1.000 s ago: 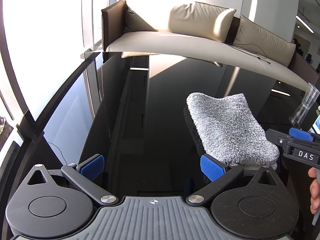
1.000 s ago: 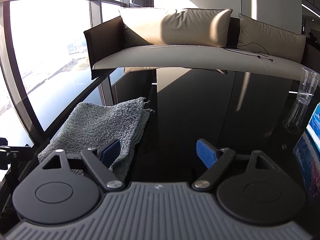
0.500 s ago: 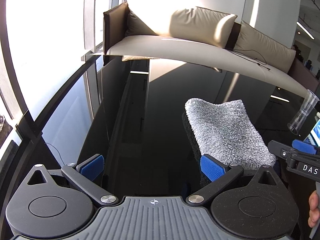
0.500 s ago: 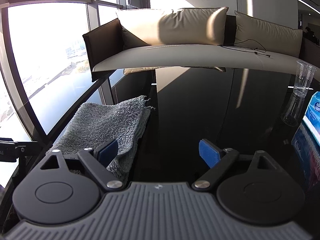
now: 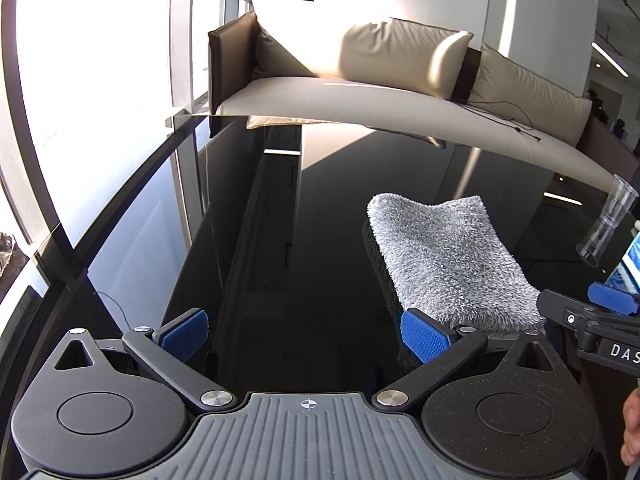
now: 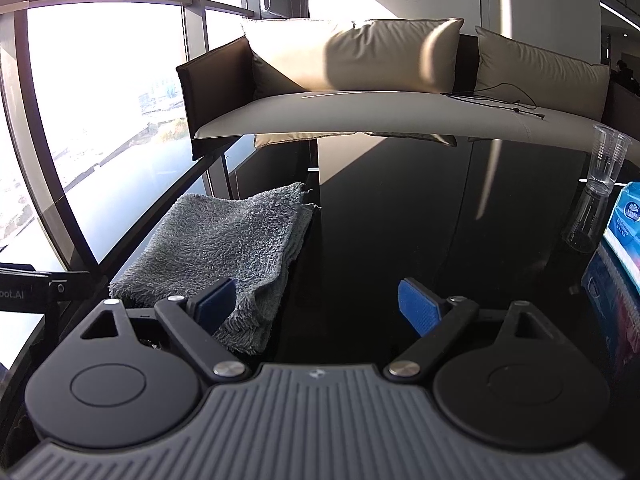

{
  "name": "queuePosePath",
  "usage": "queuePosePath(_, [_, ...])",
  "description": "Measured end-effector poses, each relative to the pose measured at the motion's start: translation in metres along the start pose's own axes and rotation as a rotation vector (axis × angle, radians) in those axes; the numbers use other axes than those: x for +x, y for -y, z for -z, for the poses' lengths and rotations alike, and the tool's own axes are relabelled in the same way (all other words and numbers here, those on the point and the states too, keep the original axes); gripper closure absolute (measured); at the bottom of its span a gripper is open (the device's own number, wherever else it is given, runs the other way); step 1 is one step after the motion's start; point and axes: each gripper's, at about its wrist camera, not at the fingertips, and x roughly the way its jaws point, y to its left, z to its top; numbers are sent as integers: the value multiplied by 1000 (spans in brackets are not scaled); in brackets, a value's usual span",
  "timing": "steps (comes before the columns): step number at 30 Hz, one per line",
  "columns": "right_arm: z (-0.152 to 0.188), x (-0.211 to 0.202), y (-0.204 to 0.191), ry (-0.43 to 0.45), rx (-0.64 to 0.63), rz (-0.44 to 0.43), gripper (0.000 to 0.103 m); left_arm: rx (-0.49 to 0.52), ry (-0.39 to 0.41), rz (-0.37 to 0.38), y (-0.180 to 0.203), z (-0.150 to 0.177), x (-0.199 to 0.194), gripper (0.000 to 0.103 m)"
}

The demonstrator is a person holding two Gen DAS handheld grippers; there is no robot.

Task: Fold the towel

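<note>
A grey towel [image 5: 448, 264] lies folded in a thick pad on the glossy black table [image 5: 304, 216], its fluffy layers stacked and showing along one edge [image 6: 296, 236]. Both grippers hang low over the table on either side of its near end. The left gripper [image 5: 306, 334] is spread wide and has nothing in it; its right pad [image 5: 424, 338] sits just at the towel's near corner, though I cannot tell if it touches. The right gripper [image 6: 320, 308] is likewise wide open and empty, with its left pad [image 6: 216, 304] in front of the towel's near edge. Off to the right stand clear plastic cups [image 6: 608, 158] and a blue tissue pack [image 6: 626, 224]. Beyond the table is a beige sofa [image 6: 360, 112] with cushions, beside a bright window [image 6: 100, 100].
</note>
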Motion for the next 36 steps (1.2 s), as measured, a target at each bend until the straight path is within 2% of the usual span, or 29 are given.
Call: queuePosePath(36, [32,-50,-16,-13,-4,7,13,19,51,7,1,37,-44,1])
